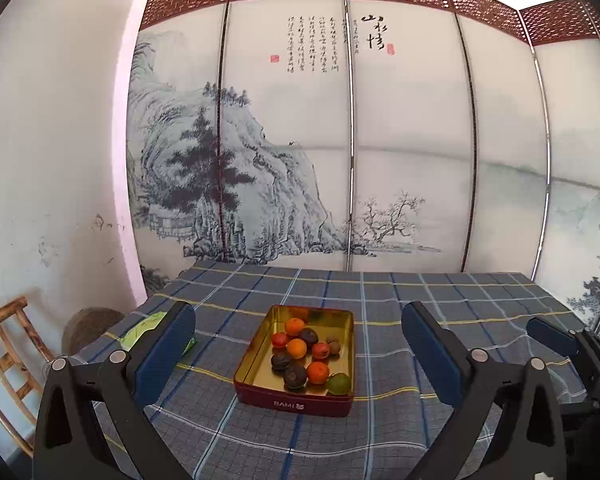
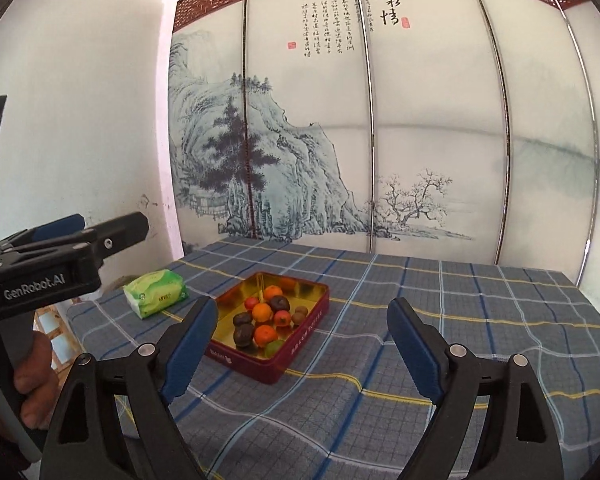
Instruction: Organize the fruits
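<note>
Red tin with a gold lining sits mid-table on the checked cloth, holding every fruit in sight: oranges, small red ones, dark wrinkled ones and a green one at its near right corner. Both claws, left gripper and right gripper, hang wide apart and empty, short of the tin. Likely light, round and easily bruised, each fruit wants a gentle pinch across its middle. Tissue pack lies near the table's left edge.
</note>
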Available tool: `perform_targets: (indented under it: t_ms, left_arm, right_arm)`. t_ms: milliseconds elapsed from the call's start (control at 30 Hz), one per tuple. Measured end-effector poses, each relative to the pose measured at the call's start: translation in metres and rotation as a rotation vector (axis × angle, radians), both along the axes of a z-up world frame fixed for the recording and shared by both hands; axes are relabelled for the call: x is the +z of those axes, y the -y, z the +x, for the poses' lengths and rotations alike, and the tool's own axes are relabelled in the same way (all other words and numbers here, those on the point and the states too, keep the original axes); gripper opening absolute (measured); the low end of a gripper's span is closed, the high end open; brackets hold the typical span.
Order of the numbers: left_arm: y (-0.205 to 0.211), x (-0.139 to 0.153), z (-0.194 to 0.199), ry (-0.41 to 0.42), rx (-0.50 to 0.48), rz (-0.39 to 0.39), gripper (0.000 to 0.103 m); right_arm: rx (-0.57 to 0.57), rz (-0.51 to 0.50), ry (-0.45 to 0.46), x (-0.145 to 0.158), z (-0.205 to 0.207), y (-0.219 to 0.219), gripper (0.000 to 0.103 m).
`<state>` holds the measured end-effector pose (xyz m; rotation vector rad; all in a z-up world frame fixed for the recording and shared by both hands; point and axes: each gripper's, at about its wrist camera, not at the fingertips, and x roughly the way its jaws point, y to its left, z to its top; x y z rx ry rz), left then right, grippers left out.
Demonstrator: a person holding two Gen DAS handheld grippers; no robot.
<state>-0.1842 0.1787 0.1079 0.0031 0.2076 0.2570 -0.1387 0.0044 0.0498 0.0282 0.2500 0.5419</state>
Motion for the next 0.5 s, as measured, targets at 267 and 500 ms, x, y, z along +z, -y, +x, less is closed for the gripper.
perform_targets:
  t_ms: [267, 500]
  left_arm:
    - [0.006, 0.011, -0.009, 0.012, -0.036, -0.013, 0.103]
    - [0.001, 0.005, -0.006, -0.006, -0.021, -0.018, 0.103]
  right_arm:
    - [-0.008, 0.007, 0.045, 0.012, -0.017, 0.004, 0.091]
    - [-0.024, 0.01, 0.05, 0.013, -0.016, 0.0, 0.093]
